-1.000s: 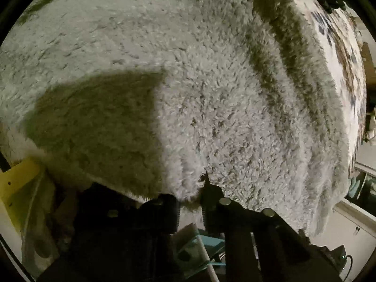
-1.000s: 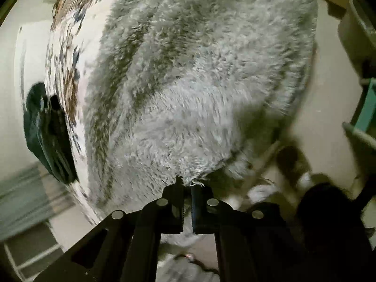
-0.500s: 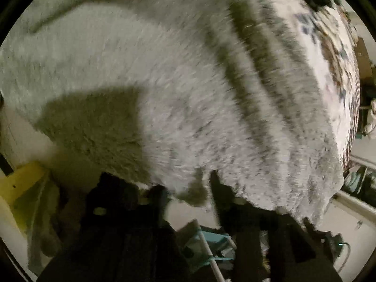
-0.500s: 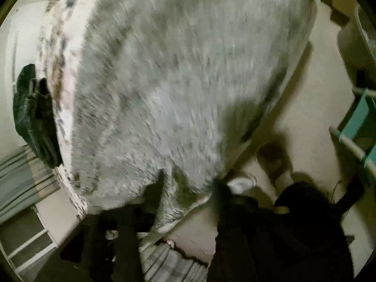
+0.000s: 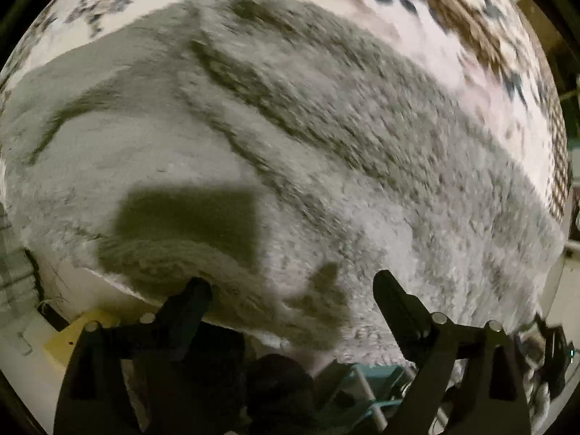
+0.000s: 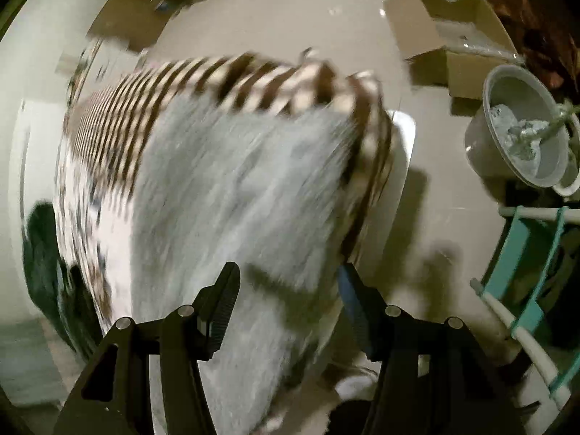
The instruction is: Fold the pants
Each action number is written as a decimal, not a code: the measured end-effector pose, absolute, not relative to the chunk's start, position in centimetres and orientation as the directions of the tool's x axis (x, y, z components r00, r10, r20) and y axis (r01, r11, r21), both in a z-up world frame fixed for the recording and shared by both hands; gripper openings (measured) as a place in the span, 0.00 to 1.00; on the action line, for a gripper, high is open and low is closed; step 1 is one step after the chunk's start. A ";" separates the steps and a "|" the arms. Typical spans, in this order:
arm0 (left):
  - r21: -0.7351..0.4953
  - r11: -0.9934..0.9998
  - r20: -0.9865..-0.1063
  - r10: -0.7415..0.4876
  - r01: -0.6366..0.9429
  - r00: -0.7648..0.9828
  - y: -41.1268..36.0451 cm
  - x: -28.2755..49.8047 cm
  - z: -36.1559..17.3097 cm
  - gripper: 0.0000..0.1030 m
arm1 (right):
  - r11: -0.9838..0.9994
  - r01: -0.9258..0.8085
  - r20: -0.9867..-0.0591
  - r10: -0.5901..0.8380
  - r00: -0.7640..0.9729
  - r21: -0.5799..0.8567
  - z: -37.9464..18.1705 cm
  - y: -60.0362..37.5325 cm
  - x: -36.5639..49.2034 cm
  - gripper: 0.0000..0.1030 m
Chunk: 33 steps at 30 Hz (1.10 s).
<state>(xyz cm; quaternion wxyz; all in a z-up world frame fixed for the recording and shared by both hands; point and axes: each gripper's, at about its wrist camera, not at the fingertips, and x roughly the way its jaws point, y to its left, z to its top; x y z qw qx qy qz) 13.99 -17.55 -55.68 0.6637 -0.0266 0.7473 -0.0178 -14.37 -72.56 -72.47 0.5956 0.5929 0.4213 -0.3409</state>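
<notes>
The grey fleece pants point(image 5: 290, 137) lie spread over a patterned brown-and-white cloth point(image 5: 471, 29) on a table, with long creases running across them. My left gripper point(image 5: 290, 286) is open just above the near edge of the pants, holding nothing. In the right wrist view the pants point(image 6: 232, 195) look blurred and hang over the table's near edge. My right gripper point(image 6: 290, 275) is open above them, also empty.
The striped edge of the cloth point(image 6: 217, 76) covers the table's far end. On the floor stand cardboard boxes point(image 6: 453, 32), a grey bucket point(image 6: 522, 137) and a teal-and-white rack point(image 6: 533, 282). A dark green garment point(image 6: 40, 253) lies at the left. A yellow object point(image 5: 72, 330) sits below the table edge.
Both grippers were shut on the near edge of the pants one second ago. Both have opened, let the fabric drop and pulled back and up from it.
</notes>
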 end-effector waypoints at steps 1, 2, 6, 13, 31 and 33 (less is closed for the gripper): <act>-0.063 0.998 -0.989 -0.063 -0.004 -0.134 -18.1 13.9 -55.8 0.88 | 0.046 0.901 -0.900 0.099 0.425 0.431 -73.4 -73.7 -14.8 0.57; -0.069 0.998 -0.986 -0.067 0.007 -0.154 -18.4 13.8 -55.6 0.88 | 0.030 0.894 -0.891 0.094 0.443 0.447 -74.2 -74.5 -15.0 0.57; -0.091 0.996 -0.984 -0.086 0.022 -0.154 -19.1 12.8 -53.4 0.88 | -0.004 0.852 -0.849 0.082 0.521 0.523 -76.5 -77.0 -15.0 0.59; -0.098 0.993 -0.987 -0.087 0.073 -0.138 -22.6 14.7 -53.8 0.88 | 0.105 0.794 -0.794 -0.051 0.606 0.599 -74.5 -77.7 -14.0 0.13; -0.071 0.972 -0.987 -0.037 0.222 -0.155 -27.2 19.1 -63.7 1.00 | 0.055 0.831 -0.833 0.045 0.551 0.553 -77.8 -77.6 -13.9 0.50; -0.055 0.974 -0.988 -0.021 0.219 -0.153 -28.2 19.0 -64.1 1.00 | 0.031 0.832 -0.832 0.043 0.553 0.554 -78.2 -77.2 -15.1 0.60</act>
